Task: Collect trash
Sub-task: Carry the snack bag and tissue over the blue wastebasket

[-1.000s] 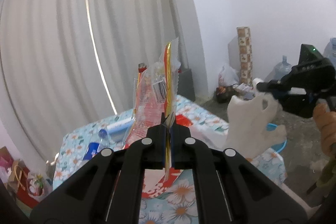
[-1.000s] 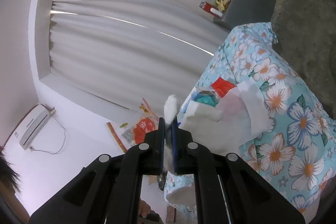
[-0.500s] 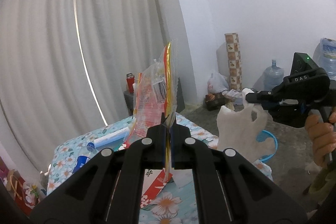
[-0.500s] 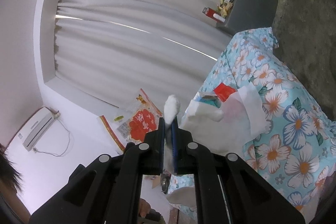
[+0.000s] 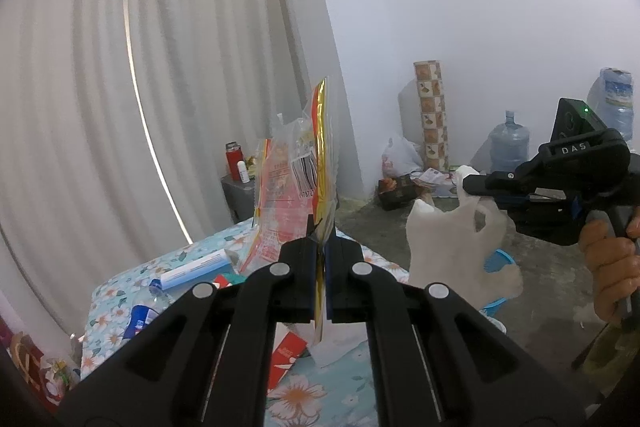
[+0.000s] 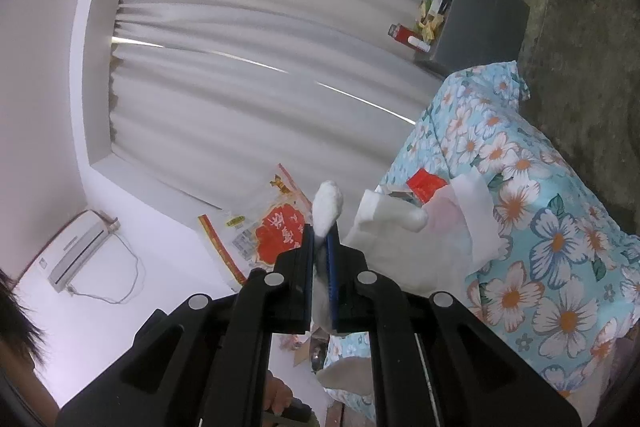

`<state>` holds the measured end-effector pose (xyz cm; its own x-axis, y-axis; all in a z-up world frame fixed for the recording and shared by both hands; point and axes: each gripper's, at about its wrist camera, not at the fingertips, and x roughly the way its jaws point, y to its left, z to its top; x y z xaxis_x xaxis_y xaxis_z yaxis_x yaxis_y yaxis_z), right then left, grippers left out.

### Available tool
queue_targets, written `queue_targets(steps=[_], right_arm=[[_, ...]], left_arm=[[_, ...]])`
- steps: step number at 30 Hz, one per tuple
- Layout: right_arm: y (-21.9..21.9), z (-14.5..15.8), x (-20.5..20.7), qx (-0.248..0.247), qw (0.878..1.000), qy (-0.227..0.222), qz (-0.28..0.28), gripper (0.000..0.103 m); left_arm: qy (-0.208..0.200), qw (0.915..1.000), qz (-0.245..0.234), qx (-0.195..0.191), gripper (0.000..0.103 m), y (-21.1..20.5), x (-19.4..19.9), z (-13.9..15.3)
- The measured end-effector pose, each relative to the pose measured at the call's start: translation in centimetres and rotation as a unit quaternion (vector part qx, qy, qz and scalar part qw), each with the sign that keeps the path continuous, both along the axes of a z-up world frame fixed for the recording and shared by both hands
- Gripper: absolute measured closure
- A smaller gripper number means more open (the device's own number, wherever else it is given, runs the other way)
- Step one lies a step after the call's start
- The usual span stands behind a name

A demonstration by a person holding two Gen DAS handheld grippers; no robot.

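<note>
Little has moved: white plastic bag (image 5: 452, 247) hangs beside the snack wrapper (image 5: 296, 187).

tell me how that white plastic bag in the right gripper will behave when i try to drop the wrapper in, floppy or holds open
Probably floppy: the white plastic bag hangs limp and creased from the right gripper, pinched by one handle. Its mouth likely stays collapsed, since only one side is held. The snack wrapper in the left gripper stands upright, so it seems stiffer.
</note>
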<state>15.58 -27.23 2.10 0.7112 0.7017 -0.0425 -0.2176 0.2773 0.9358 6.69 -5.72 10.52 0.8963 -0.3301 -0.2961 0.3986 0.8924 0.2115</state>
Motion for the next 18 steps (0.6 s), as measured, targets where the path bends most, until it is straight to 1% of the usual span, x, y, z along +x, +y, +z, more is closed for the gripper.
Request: queue_targets(steps=[5,12,15,17,18], right_arm=[[-1.1,-0.2,-0.6,0.008,1.0,-0.002,-0.01,0.096],[-4.0,-0.3,-1.6,0.019,0.999,-0.01,-0.041,0.096],[-5.9,-0.4,-2.1,0.02,0.998,-0.011,-0.062,0.096],[-7.2,-0.5,-2.3,0.02,0.997,-0.01,-0.075,0.096],[-7.9,-0.5,-2.5,0.019,0.996,-0.01,-0.082,0.096]], left_arm=[[0.005,0.9998,-0.02,0.002,0.102,-0.9,0.5,0.1],[0.022,0.9971,-0.072,-0.006,0.102,-3.2,2.4,0.1],[0.041,0.9939,-0.101,-0.019,0.102,-4.7,3.9,0.3],[0.062,0.9895,-0.127,-0.032,0.102,-6.0,5.1,0.4],[0.078,0.9856,-0.144,-0.042,0.102,-6.9,6.0,0.4]])
